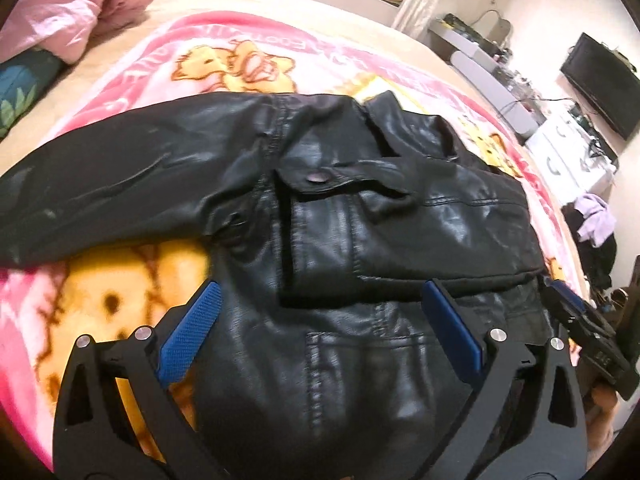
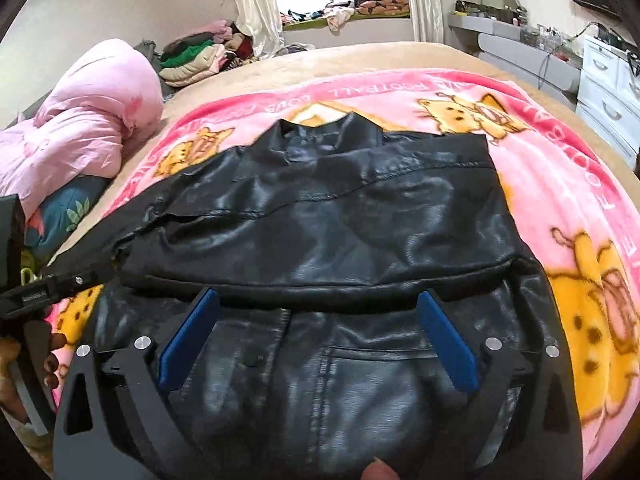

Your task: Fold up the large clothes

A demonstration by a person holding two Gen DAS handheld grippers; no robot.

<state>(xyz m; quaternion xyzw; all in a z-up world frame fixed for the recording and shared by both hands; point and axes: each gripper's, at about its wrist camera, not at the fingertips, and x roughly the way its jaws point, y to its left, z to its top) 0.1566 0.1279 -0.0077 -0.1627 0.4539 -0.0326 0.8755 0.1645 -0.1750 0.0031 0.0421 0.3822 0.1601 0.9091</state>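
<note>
Black leather jacket (image 1: 360, 216) shows its outstretched sleeve only from the left wrist.

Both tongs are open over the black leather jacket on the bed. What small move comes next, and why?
Probably bring the left tongs over to the outstretched black sleeve and grip it. The black leather jacket has one sleeve folded across its front, but this one lies spread on the pink cartoon blanket. The right tongs hold nothing.

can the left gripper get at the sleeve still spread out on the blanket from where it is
Probably yes: the left gripper is open and empty, and the spread sleeve lies uncovered on the blanket to its left, with nothing between them.
</note>
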